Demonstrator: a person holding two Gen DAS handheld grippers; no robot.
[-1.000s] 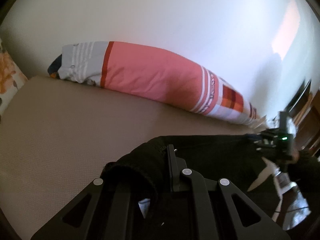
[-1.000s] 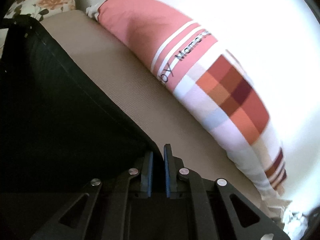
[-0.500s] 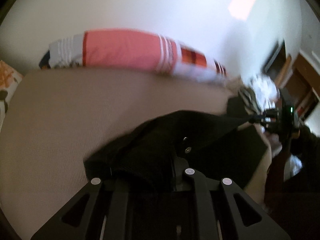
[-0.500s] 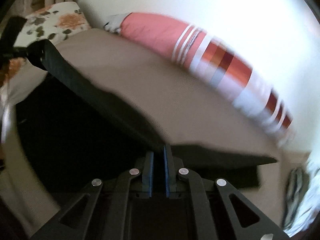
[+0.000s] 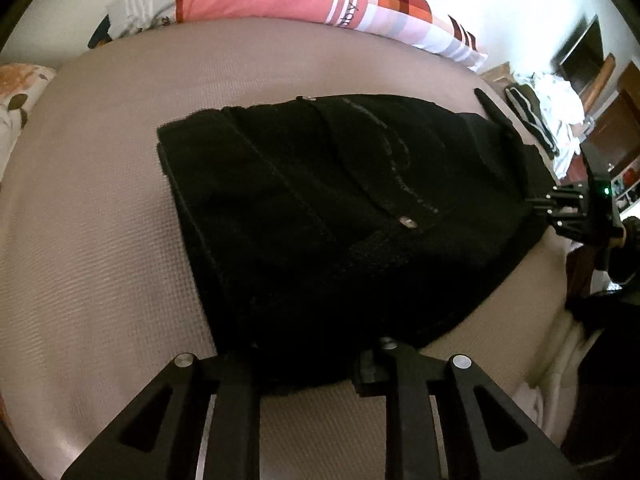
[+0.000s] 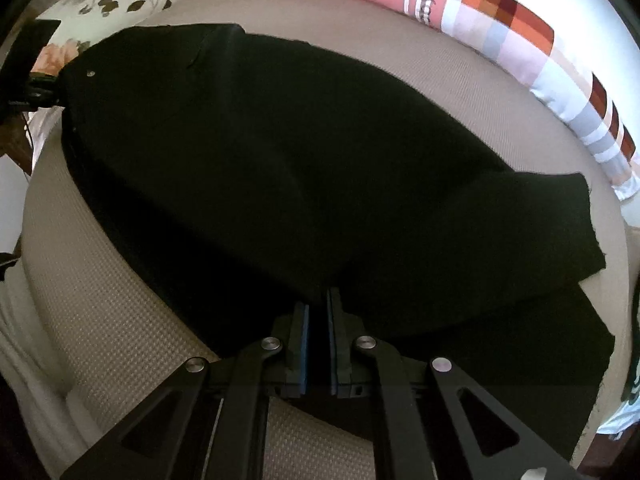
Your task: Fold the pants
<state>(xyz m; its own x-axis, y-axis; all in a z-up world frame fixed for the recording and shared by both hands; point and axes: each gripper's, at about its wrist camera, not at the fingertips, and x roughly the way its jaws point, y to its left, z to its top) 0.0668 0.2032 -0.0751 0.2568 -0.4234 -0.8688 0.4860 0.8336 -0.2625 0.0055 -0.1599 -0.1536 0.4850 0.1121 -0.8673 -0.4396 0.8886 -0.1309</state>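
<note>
I had the pants [image 5: 328, 208] spread on the bed [image 5: 100, 240], my right gripper [image 6: 318, 312] with jaws clamped on one edge and my left gripper [image 5: 308, 364] with jaws spread around the waistband, probably to keep the cloth taut for folding.

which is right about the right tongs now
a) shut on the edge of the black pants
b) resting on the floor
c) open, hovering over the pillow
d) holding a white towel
a, the right tongs have their pads nearly together with the edge of the black pants pinched between them, above the beige bed.
</note>
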